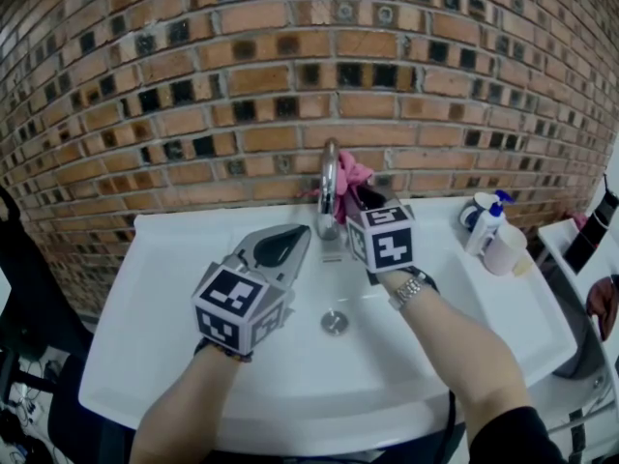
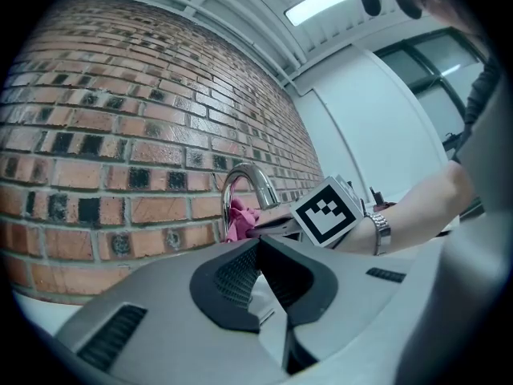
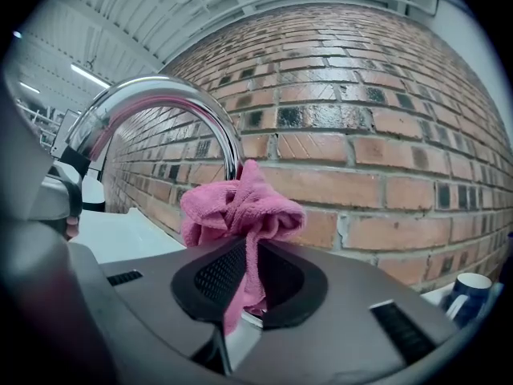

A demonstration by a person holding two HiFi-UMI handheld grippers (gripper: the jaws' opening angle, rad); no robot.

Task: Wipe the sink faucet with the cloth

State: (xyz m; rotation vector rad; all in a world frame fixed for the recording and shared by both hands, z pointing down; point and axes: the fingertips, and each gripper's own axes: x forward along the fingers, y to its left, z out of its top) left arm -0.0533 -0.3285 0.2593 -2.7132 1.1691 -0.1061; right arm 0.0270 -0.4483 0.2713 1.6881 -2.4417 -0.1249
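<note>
A chrome arched faucet (image 1: 329,184) stands at the back of the white sink (image 1: 193,288), before the brick wall. My right gripper (image 1: 366,199) is shut on a bunched pink cloth (image 1: 352,174), which sits against the right side of the faucet's upright. In the right gripper view the cloth (image 3: 240,211) bulges from the jaws just below the faucet's curve (image 3: 160,107). My left gripper (image 1: 290,242) hangs over the basin left of the spout, shut and holding nothing. From the left gripper view the faucet (image 2: 244,184) and the cloth (image 2: 239,219) lie ahead.
A spray bottle (image 1: 486,222), a blue-and-white cup (image 1: 476,209) and a small tub (image 1: 505,249) stand on the sink's right rim. The drain (image 1: 335,322) lies in the basin's middle. A white stand (image 1: 580,259) is at the far right.
</note>
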